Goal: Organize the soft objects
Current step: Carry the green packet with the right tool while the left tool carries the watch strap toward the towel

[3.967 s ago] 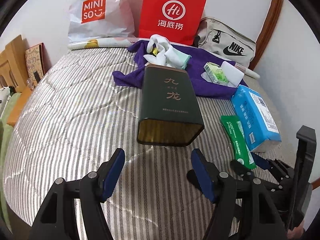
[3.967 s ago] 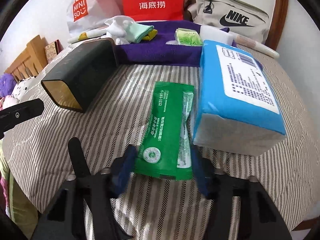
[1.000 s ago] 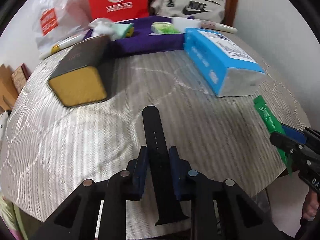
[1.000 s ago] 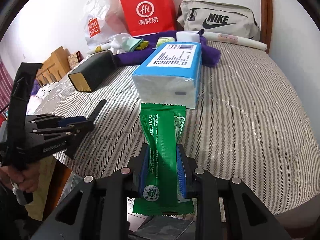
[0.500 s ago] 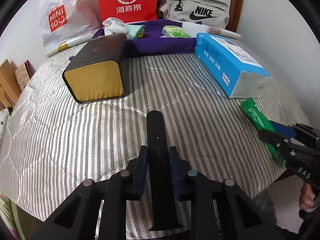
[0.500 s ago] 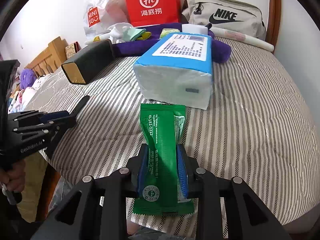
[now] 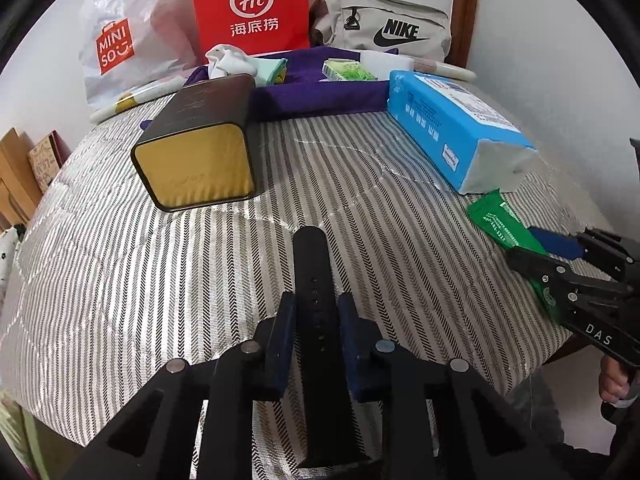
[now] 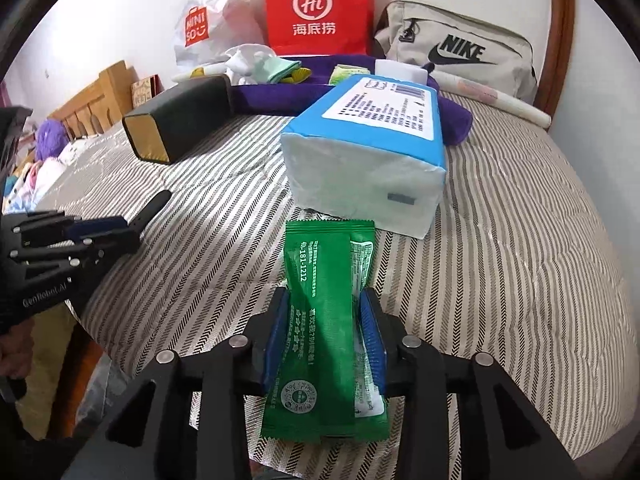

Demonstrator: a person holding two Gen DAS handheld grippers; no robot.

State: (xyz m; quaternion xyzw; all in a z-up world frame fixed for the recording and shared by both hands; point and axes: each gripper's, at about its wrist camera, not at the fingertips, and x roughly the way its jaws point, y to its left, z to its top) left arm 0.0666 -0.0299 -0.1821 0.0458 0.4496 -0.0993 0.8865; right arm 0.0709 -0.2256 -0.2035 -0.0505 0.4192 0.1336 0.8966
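The left gripper (image 7: 316, 320) pinches a black strap (image 7: 314, 280) above the striped bed (image 7: 120, 260); beside it, the right gripper (image 8: 324, 320) clamps a green packet (image 8: 326, 308), both angled downward.

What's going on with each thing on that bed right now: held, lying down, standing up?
Black strap: clamped in the left gripper.
Green packet: squeezed in the right gripper, whose jaws are closing.
Blue tissue pack: lying on the bed, sealed.
Dark tin: lying on its side.
Red bag: standing upright.
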